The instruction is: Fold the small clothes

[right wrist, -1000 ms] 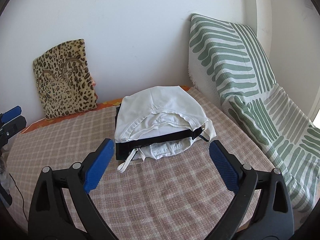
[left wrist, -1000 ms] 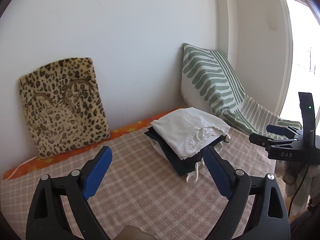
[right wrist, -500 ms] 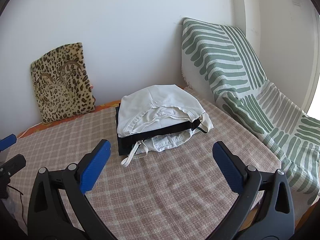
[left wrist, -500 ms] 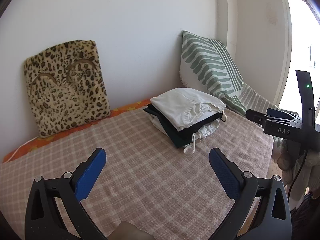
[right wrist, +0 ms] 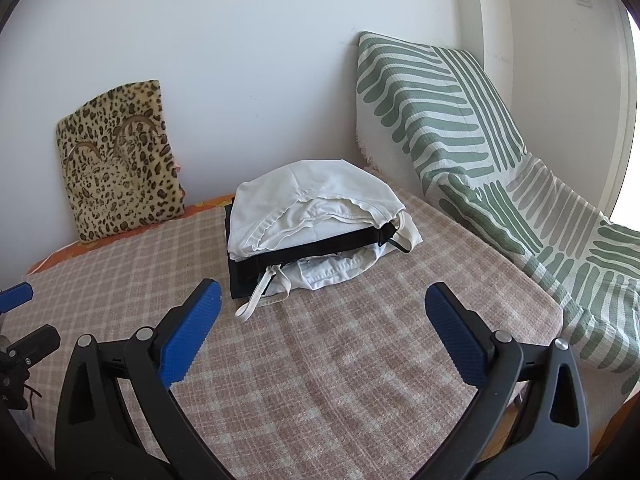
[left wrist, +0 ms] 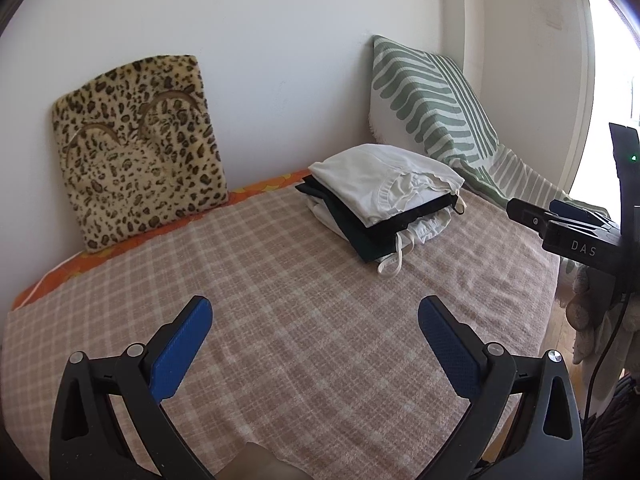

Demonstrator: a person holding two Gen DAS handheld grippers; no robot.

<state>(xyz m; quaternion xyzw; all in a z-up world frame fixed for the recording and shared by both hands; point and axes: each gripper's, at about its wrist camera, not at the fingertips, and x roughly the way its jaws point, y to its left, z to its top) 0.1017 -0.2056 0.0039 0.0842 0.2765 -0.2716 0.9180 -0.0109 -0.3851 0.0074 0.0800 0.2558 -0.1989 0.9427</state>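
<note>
Folded clothes stack (right wrist: 316,232) — white-topped

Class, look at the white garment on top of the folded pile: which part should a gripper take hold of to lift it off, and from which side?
Probably the open, ruffled hem of the top white garment, approached from the front, where the right gripper hangs with jaws open. That edge faces the gripper and stands proud of the black layer, so one jaw could slip beneath it; the far side is a smooth fold.

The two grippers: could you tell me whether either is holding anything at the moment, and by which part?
Nothing is held. The left gripper and right gripper are both open above the checked blanket, apart from the stack of folded clothes.
</note>
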